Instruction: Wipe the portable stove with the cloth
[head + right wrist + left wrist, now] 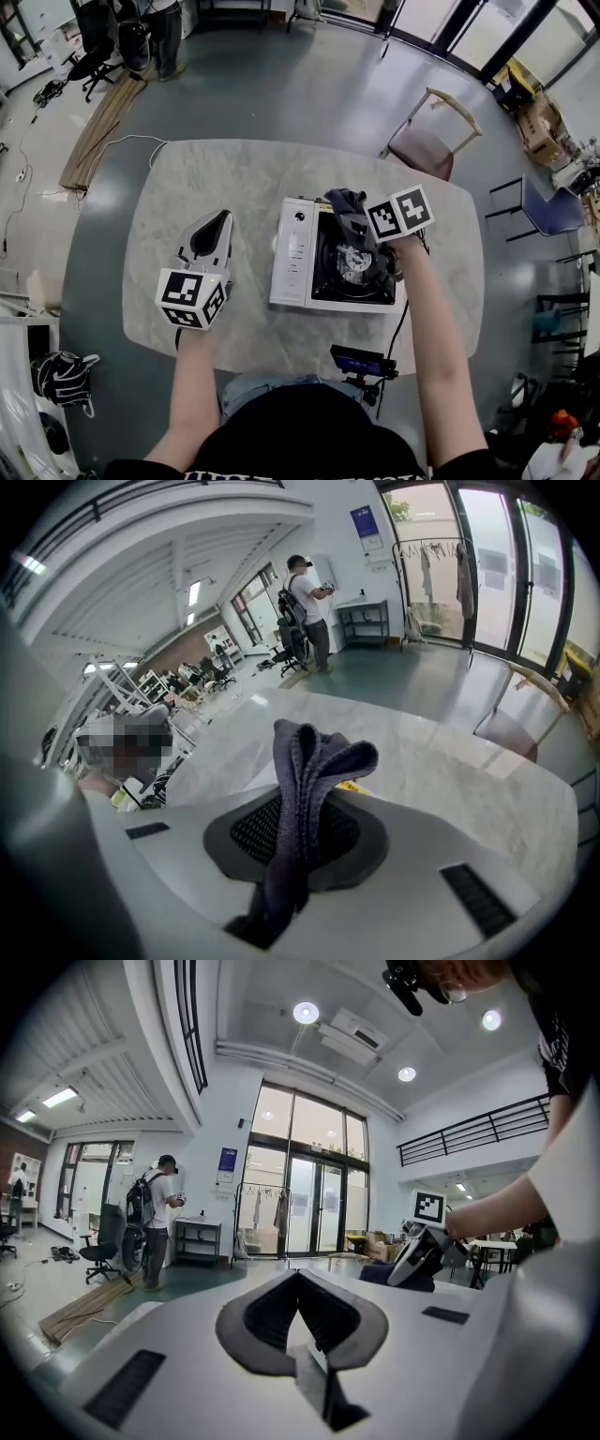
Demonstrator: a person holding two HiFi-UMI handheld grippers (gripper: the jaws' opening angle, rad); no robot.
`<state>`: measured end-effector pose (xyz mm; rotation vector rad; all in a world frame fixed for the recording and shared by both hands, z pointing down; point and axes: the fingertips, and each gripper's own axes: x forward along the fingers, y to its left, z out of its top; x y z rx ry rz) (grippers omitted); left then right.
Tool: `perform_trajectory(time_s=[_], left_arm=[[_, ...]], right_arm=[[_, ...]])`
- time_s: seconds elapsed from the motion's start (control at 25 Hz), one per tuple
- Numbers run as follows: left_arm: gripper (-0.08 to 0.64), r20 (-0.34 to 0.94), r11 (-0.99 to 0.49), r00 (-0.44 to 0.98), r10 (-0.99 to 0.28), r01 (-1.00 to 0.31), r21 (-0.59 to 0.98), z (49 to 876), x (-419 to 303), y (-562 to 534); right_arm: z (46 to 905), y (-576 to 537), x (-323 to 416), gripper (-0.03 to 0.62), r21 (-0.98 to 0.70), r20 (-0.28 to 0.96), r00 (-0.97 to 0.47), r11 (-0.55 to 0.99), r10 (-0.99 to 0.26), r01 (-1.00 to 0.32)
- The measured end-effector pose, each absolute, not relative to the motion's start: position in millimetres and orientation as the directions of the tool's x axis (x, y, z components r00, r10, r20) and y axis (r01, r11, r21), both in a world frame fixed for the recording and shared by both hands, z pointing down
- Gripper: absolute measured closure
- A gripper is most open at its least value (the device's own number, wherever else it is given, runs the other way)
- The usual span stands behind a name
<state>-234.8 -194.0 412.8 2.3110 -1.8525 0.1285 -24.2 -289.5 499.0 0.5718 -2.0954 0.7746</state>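
Nearest the person's body, a small black device with a lit screen (pixel 361 360) sits on a mount at the table's near edge. Just past it, the left gripper (pixel 222 221) hovers over or rests on the pale marble-topped oval table (pixel 187 178), well to the left of the stove. Its own view shows its jaws together, with nothing between them. The white rectangular portable stove (pixel 293 253) lies mid-table, and its black recessed well (pixel 328 281) holds only the round metal burner (pixel 354 260) and its supports. The right gripper (pixel 361 228) reaches over that well, its jaws clamped on the dark grey folded cloth (pixel 305 780), which bunches up above the tips and trails back through them. From the head view the cloth (pixel 343 203) sits over the well's far edge, though whether it presses on the metal cannot be told. The step in hand looks like the wiping itself, or its start, with the cloth already gripped and brought onto the stove. The next move probably calls for dragging the cloth across the well and then the white control panel, while the idle left gripper could steady the light stove body against sliding. Beyond the table stands a wooden-framed chair with a pink seat (pixel 422 145). Farther right are cardboard boxes (pixel 539 127) whose contents cannot be made out, and a person with a backpack (pixel 155 1218) stands at the far wall.
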Motion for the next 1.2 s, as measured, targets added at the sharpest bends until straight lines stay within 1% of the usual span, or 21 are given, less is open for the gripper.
perform_trajectory(time_s=[0.12, 0.2, 0.28, 0.36, 0.48, 0.56, 0.8, 0.96, 1.2], left_arm=[[0.549, 0.171, -0.214, 0.225, -0.959, -0.973, 0.082, 412, -233, -191], [0.549, 0.169, -0.215, 0.226, -0.959, -0.973, 0.081, 410, -232, -190], [0.549, 0.168, -0.21, 0.221, -0.961, -0.974, 0.08, 408, -233, -188], [0.549, 0.166, -0.2, 0.211, -0.963, -0.976, 0.081, 408, -236, -186], [0.549, 0.164, -0.186, 0.198, -0.966, -0.979, 0.083, 408, -241, -185], [0.549, 0.164, -0.178, 0.189, -0.968, -0.981, 0.082, 408, -244, -183], [0.549, 0.162, -0.151, 0.164, -0.973, -0.985, 0.089, 408, -256, -177], [0.549, 0.159, -0.147, 0.16, -0.974, -0.985, 0.09, 408, -260, -176], [0.549, 0.15, -0.155, 0.168, -0.974, -0.983, 0.095, 406, -259, -175]], right_arm=[[482, -282, -36, 0.529, -0.313, 0.774, -0.612, 0.741, -0.163, -0.594], [481, -273, -47, 0.529, -0.313, 0.751, -0.641, 0.769, -0.159, -0.557], [489, -265, -57, 0.529, -0.278, 0.753, -0.64, 0.808, -0.152, -0.52], [505, -263, -61, 0.529, -0.189, 0.788, -0.59, 0.845, -0.172, -0.5], [532, -266, -61, 0.529, -0.056, 0.85, -0.479, 0.866, -0.22, -0.497], [548, -268, -60, 0.529, -0.025, 0.875, -0.427, 0.86, -0.228, -0.51], [568, -276, -61, 0.529, -0.085, 0.887, -0.406, 0.788, -0.218, -0.61], [570, -277, -59, 0.529, -0.162, 0.895, -0.413, 0.741, -0.167, -0.652], [571, -258, -56, 0.529, -0.262, 0.896, -0.44, 0.732, -0.057, -0.629]])
